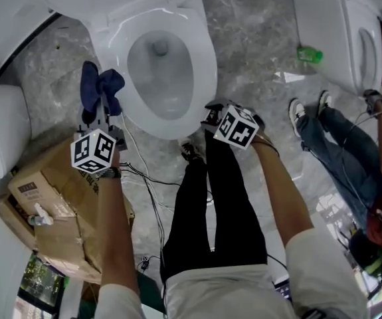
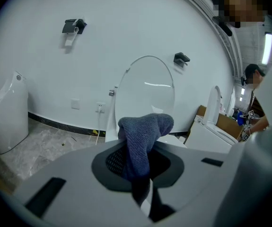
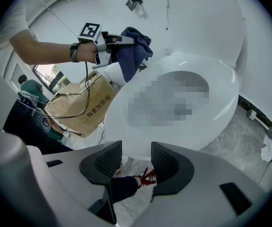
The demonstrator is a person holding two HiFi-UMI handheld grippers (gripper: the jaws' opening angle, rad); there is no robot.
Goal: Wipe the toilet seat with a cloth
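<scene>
Left gripper view: left gripper (image 2: 136,161) pinches the blue cloth (image 2: 143,136), bunched just beside the toilet seat (image 1: 205,68); right gripper (image 3: 136,162) gapes empty near its front; risk: the loose bunch snags or slips into the bowl (image 1: 161,72).

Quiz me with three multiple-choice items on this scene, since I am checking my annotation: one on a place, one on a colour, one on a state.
1. Where is the cloth?
A. in the left gripper
B. on the toilet seat
C. on the cardboard box
2. The cloth's colour?
A. white
B. blue
C. red
3. The toilet lid is:
A. raised
B. shut over the seat
C. lying on the floor
Answers: A, its fingers pinch the cloth; B, it shows dark blue in every view; A, it stands upright.
</scene>
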